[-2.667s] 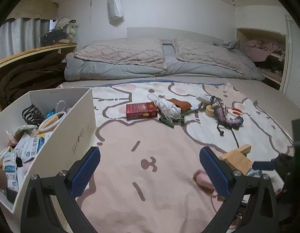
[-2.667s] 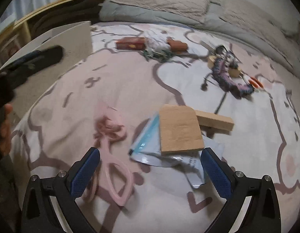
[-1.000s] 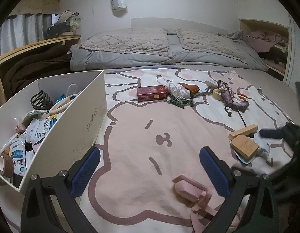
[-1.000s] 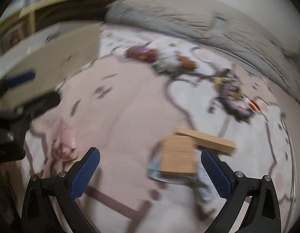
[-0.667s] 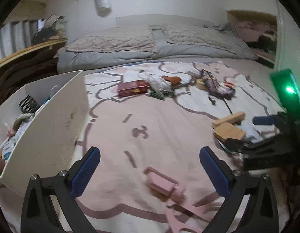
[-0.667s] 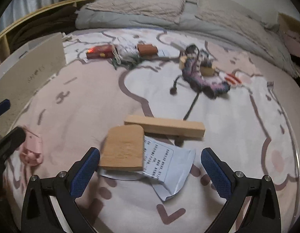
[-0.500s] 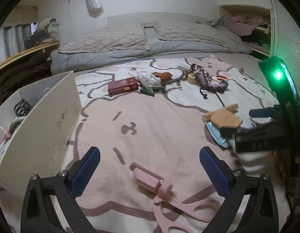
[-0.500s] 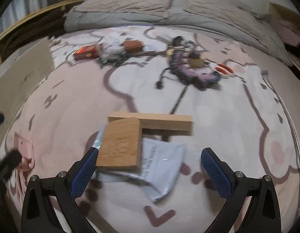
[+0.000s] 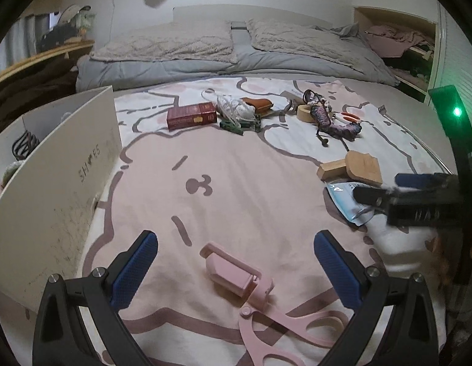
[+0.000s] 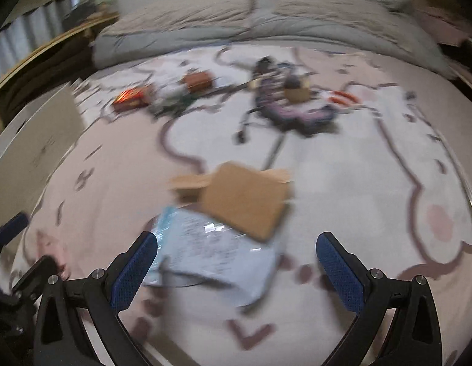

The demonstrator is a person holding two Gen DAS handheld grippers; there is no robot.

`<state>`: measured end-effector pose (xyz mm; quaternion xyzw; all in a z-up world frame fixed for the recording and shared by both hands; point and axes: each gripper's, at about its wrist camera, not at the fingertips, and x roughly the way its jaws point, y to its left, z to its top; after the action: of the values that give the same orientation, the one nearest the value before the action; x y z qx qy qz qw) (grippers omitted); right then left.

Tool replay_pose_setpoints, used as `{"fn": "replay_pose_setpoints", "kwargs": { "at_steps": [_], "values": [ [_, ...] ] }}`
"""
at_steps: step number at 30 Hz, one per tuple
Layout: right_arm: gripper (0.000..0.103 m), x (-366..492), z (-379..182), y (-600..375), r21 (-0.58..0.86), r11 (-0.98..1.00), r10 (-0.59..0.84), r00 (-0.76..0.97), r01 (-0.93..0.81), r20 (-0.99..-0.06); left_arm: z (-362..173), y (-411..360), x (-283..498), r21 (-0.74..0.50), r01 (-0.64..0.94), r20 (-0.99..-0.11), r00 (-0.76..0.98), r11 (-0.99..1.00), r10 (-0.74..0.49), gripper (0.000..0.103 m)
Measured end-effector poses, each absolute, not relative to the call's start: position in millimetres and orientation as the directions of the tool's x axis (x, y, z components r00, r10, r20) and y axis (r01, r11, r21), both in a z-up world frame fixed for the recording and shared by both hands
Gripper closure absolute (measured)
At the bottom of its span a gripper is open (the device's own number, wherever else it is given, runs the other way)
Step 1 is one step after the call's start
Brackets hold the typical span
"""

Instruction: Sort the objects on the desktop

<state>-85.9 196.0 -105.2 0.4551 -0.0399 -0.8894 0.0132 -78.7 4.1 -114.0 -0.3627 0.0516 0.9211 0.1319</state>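
Observation:
My left gripper point(image 9: 236, 262) is open and empty, low over a pink foldable stand point(image 9: 236, 276) that lies on the bed cover between its fingers. My right gripper point(image 10: 236, 262) is open and empty, just above a pale blue printed packet point(image 10: 214, 253) with a flat wooden piece point(image 10: 245, 198) on it and a wooden block point(image 10: 187, 181) behind. The right wrist view is motion-blurred. The right gripper point(image 9: 419, 198) also shows at the right of the left wrist view, over the packet point(image 9: 343, 196).
A white box point(image 9: 62, 164) with sorted items stands at the left. Farther back lie a red box point(image 9: 191, 116), white cable bundle point(image 9: 233, 108), brown case point(image 9: 257, 103), tape roll point(image 9: 304, 113), purple braided cord point(image 9: 330, 122) and orange scissors point(image 9: 350, 117). Pillows lie behind.
My left gripper has dropped closer to the pink stand, which now lies between its fingers. My right gripper has moved nearer to the packet and wooden piece.

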Motion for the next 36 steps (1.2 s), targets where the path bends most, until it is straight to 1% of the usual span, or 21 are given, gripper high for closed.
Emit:
{"fn": "replay_pose_setpoints", "kwargs": {
  "at_steps": [3,6,10,14,19,24,26,28,30,33,34,36],
  "values": [
    [0.000,-84.4,-107.8,186.2,0.010,-1.000,-0.006,-0.578,-0.004,-0.816,-113.5,3.4,-78.2,-0.004,-0.279,-0.681,-0.702,-0.960,0.207,0.000],
    [0.000,-79.9,-100.7,196.4,0.019,-1.000,-0.004,-0.592,-0.019,-0.806,-113.4,2.4,-79.0,-0.011,-0.280,-0.684,-0.698,-0.960,0.212,0.000],
    [0.000,-79.9,-98.7,213.7,-0.024,-0.998,0.058,-0.579,-0.066,-0.813,-114.0,2.7,-79.6,-0.013,-0.281,-0.687,-0.694,-0.959,0.213,0.000],
    [0.000,-82.8,-110.5,216.2,-0.044,-0.998,0.057,-0.542,-0.038,-0.838,-113.8,4.5,-78.7,-0.006,-0.286,-0.687,-0.695,-0.958,0.212,0.000],
    [0.000,-85.4,-117.5,213.8,-0.076,-0.997,0.077,-0.548,-0.024,-0.833,-114.6,6.0,-78.7,-0.002,-0.290,-0.690,-0.692,-0.957,0.211,0.000],
    [0.000,-90.2,-120.3,202.2,-0.161,-0.987,0.145,-0.562,-0.021,-0.815,-114.6,6.5,-78.8,-0.001,-0.288,-0.689,-0.694,-0.958,0.210,0.000],
    [0.000,-91.9,-120.4,201.3,-0.171,-0.985,0.152,-0.565,-0.019,-0.811,-114.7,6.5,-78.7,-0.001,-0.289,-0.689,-0.694,-0.957,0.209,0.000],
    [0.000,-92.9,-118.9,211.5,-0.100,-0.995,0.098,-0.558,-0.026,-0.824,-114.7,6.3,-78.7,-0.001,-0.288,-0.690,-0.693,-0.958,0.209,0.000],
    [0.000,-93.3,-117.7,231.2,0.047,-0.997,-0.011,-0.540,-0.054,-0.841,-114.4,5.9,-78.3,-0.004,-0.287,-0.691,-0.692,-0.958,0.210,0.000],
    [0.000,-89.0,-111.0,251.2,0.197,-0.973,-0.096,-0.559,-0.123,-0.824,-114.5,4.8,-77.4,0.003,-0.280,-0.690,-0.695,-0.960,0.200,0.000],
    [0.000,-88.2,-108.3,253.3,0.231,-0.964,-0.118,-0.563,-0.134,-0.818,-115.4,4.8,-76.7,0.007,-0.276,-0.693,-0.694,-0.961,0.194,0.000],
    [0.000,-88.6,-105.3,246.6,0.244,-0.961,-0.130,-0.562,-0.133,-0.817,-119.2,3.9,-75.1,0.003,-0.278,-0.702,-0.684,-0.961,0.196,0.000]
  ]
}}
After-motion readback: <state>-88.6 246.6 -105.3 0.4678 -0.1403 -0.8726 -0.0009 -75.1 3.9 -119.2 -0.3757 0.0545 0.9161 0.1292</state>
